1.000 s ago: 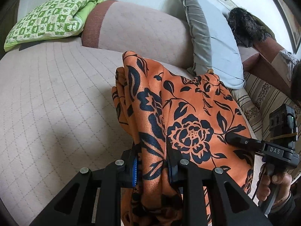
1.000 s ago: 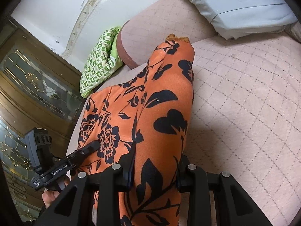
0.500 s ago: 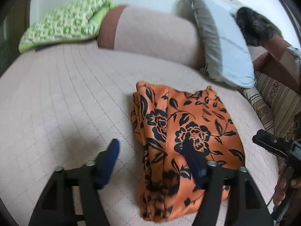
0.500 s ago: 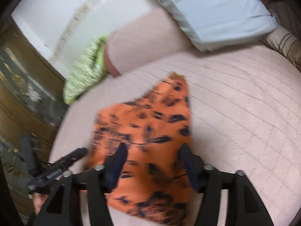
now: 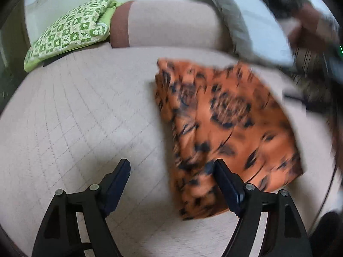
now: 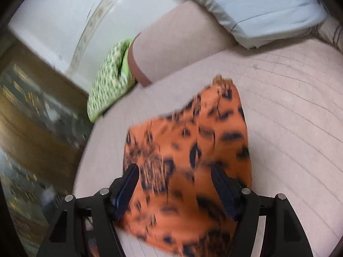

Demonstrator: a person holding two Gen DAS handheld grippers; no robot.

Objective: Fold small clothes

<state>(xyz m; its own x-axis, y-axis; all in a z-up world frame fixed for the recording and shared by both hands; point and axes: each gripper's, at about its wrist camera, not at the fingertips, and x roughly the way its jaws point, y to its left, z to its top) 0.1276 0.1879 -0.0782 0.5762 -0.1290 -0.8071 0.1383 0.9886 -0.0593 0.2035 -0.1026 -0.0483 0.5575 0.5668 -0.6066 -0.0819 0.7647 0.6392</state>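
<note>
Quilted beige bedspread (image 5: 75,117) fills the left wrist view, green checked pillow (image 5: 68,32) far left, grey pillow (image 5: 233,27) far right. Orange floral garment (image 5: 225,128) lies flat on the bed, right of centre, already folded into a rough rectangle. My left gripper (image 5: 171,178) has its jaws apart and opening a touch more; nothing between them but bedspread, the right finger overlapping the garment's near left edge, contact unclear. Long axis runs near to far, leaning right toward the near end; the left edge looks thick with stacked layers.

Right wrist view: same garment (image 6: 193,160) on the bedspread (image 6: 300,128), narrow end pointing far toward the brown-ended bolster (image 6: 182,42), wide end near, under my right gripper (image 6: 174,184). Jaws spread, cloth below them, not pinched.

I judge it thin, light, limp, probably slippery, so layers may slide apart. I'd pinch the near corners through all layers, one per gripper, and lift low. Blur hides seams and hems.
</note>
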